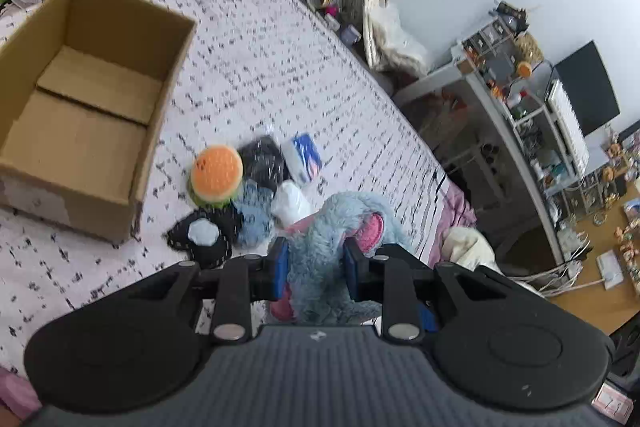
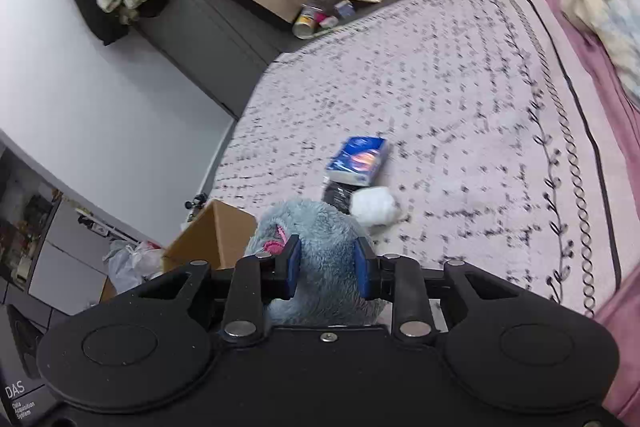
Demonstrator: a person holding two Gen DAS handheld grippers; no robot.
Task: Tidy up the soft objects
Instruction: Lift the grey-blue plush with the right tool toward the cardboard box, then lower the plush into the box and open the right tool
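Out on the bed [image 1: 280, 67] the cardboard box [image 1: 80, 115] sits empty at far left, the big blue plush [image 1: 324, 251] hangs clamped between left claw [image 1: 316, 267] and right claw [image 2: 328, 267], and the burger toy [image 1: 216, 173], dark pouches and tissue pack [image 2: 357, 160] wait right of it.

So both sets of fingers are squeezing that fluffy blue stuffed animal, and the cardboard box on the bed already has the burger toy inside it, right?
Not quite. The cardboard box holds nothing; the left wrist view shows its bare bottom. The burger toy lies on the bed beside the box, among the other soft things. The rest is right: both grippers, left and right, clamp the fluffy blue stuffed animal.
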